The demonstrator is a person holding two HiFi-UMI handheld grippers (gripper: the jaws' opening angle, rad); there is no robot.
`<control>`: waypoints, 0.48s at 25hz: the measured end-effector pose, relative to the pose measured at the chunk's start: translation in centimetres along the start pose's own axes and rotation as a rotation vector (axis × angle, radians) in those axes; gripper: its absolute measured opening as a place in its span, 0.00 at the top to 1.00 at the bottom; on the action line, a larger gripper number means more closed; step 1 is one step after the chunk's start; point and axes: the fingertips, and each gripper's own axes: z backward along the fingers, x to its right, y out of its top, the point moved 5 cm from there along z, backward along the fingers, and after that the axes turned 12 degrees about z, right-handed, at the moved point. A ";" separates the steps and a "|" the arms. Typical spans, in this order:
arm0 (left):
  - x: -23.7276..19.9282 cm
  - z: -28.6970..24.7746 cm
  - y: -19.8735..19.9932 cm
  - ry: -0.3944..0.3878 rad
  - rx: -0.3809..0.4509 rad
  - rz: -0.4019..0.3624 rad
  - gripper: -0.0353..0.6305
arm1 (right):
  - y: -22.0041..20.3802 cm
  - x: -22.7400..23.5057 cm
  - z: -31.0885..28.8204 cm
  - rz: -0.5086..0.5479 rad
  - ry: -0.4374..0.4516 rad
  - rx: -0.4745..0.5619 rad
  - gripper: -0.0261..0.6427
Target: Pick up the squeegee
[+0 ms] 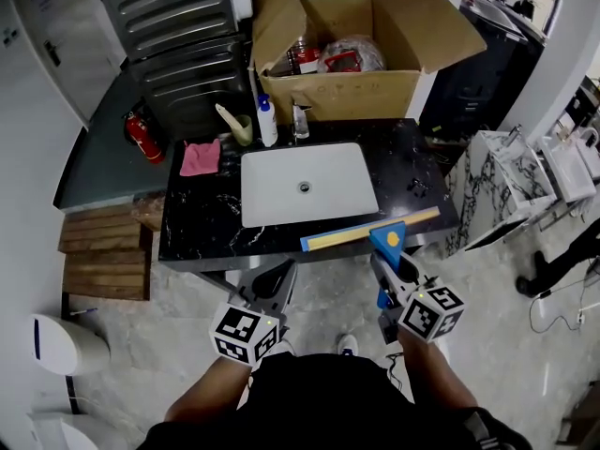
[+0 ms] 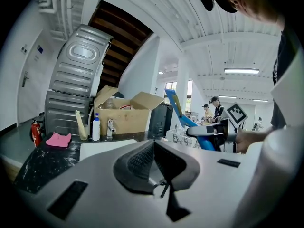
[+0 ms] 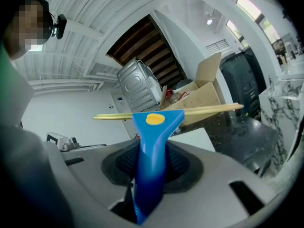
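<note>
- the right gripper [image 1: 386, 272] has its fingers pinching the blue handle of the squeegee [image 1: 388, 238]; in the right gripper view the handle stands upright between the two dark pads [image 3: 176, 161].
- the squeegee's long yellow-and-blue blade lies crosswise above the handle. in the head view it runs along the front edge of the black marbled worktop [image 1: 202, 225], just in front of the white sink [image 1: 272, 200].
- from the left gripper view the squeegee [image 2: 182, 114] is in the air to the right of the worktop, with its blade slanting upward.
- the left gripper [image 1: 278, 276] is held low before the worktop's front edge, well apart from the squeegee. its fingers are pressed together with nothing between them.
- at the back of the worktop there is an open cardboard box [image 1: 339, 97], with a spray bottle [image 1: 267, 122] in front of it.
- a pink cloth [image 1: 200, 157] lies left of the sink.
</note>
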 end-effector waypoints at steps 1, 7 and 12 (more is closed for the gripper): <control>-0.1 0.1 0.0 0.002 0.002 0.000 0.92 | 0.1 0.0 -0.1 0.002 0.002 0.001 0.79; -0.2 0.5 0.2 0.014 0.006 0.000 0.92 | 0.7 -0.1 -0.1 0.017 -0.001 -0.018 0.79; -0.3 0.7 0.4 0.017 0.015 -0.007 0.92 | 0.6 -0.2 -0.1 0.024 0.011 -0.016 0.79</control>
